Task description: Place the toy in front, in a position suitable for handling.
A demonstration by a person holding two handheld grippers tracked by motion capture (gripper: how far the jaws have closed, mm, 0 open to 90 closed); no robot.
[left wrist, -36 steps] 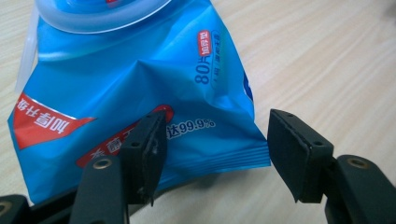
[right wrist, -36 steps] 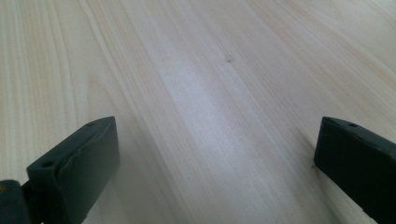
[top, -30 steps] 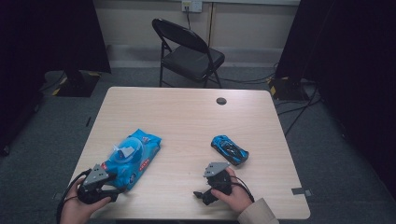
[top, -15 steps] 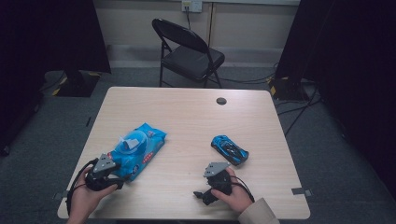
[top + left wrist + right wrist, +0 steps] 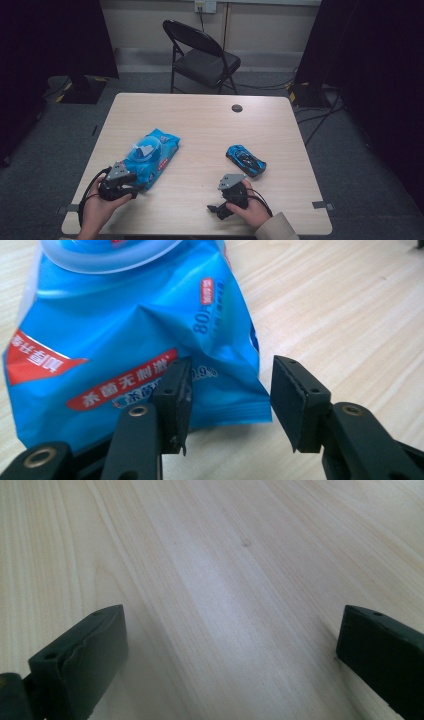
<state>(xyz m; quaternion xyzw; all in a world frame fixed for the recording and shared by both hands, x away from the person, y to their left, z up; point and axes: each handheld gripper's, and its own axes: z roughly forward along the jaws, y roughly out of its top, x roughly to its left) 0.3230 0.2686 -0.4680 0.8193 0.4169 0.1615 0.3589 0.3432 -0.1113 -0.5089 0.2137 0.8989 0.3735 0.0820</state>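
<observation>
Left gripper (image 5: 227, 400): jaws just closing around wipes pack (image 5: 150, 157) corner at tabletop (image 5: 210, 130) 8 o'clock; pack shifted; grasp forming.
Right gripper (image 5: 230, 660): wide, empty.

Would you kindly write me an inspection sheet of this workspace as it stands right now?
Surface: light wooden table, with a dark round cap near its far edge.
Job's things: blue wipes pack lying flat.
Clutter: blue toy car.
Grippers: left gripper has just been closing, the pack's corner between its jaws, one pad not touching; right gripper open over bare wood.
Cables: black loop trailing from the left gripper; floor cables.
Surroundings: folding chair, dark curtains.
</observation>
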